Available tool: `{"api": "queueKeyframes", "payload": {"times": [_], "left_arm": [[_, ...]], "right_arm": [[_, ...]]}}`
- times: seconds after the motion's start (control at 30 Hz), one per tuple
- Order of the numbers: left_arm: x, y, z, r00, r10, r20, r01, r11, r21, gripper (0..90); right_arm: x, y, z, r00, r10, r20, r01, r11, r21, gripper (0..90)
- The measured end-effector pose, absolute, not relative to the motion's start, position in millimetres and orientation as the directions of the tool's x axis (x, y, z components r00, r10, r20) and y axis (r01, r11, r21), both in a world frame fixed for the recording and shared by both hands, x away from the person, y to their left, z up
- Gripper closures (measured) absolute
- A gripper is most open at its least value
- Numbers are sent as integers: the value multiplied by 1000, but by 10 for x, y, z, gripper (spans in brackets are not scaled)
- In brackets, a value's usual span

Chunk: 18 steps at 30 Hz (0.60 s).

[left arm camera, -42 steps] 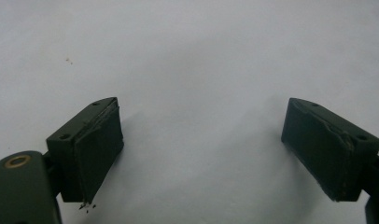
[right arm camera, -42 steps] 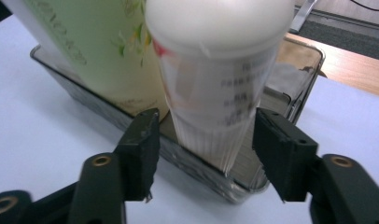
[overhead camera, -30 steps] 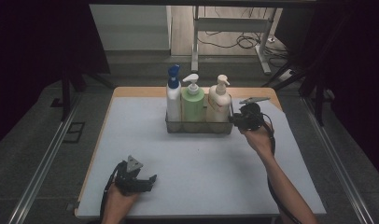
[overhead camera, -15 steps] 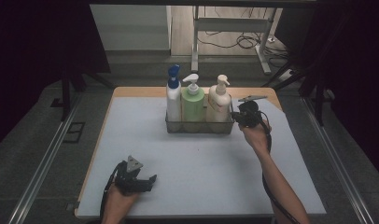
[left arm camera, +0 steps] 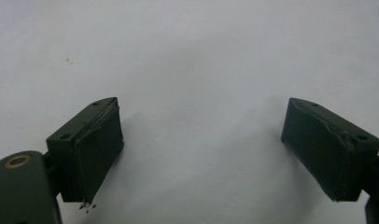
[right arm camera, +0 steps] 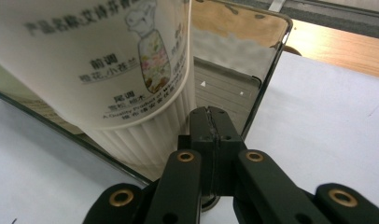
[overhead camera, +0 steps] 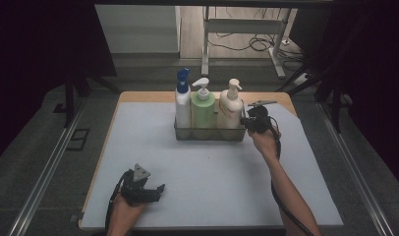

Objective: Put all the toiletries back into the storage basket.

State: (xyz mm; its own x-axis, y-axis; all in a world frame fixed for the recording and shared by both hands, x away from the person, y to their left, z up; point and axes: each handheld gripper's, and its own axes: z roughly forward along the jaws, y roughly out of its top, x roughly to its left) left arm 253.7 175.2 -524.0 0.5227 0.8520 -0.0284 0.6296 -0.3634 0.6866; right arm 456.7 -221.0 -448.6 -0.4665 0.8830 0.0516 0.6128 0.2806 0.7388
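Note:
A low shiny basket stands at the back middle of the white mat and holds three pump bottles: a white one with a blue top, a green one and a cream one. My right gripper is at the basket's right end. In the right gripper view its jaws are pressed together against the reflective end wall, beside the cream bottle. I cannot tell whether the thin wall is pinched between the pads. My left gripper rests open at the mat's front left, with nothing between its jaws.
The mat covers a wooden table whose bare edge shows behind the basket. A metal rail runs along the left side and another along the right. Table legs and cables lie on the floor beyond.
My right gripper has moved slightly down and left, in against the basket's right end. The left hand has stayed where it was.

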Motion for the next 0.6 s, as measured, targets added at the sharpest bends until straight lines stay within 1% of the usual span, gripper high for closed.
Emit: {"api": "queueKeyframes", "payload": {"times": [0.37, 0.6], "left_arm": [[2537, 1752, -5240, 523, 852, -28, 630, -364, 686, 123], [2537, 1752, -5240, 523, 852, -28, 630, -364, 686, 123]], "right_arm": [[4602, -2179, -4572, -458, 886, 67, 637, 274, 720, 895], [4606, -2112, -4594, -473, 879, 62, 635, 292, 715, 894]]}}
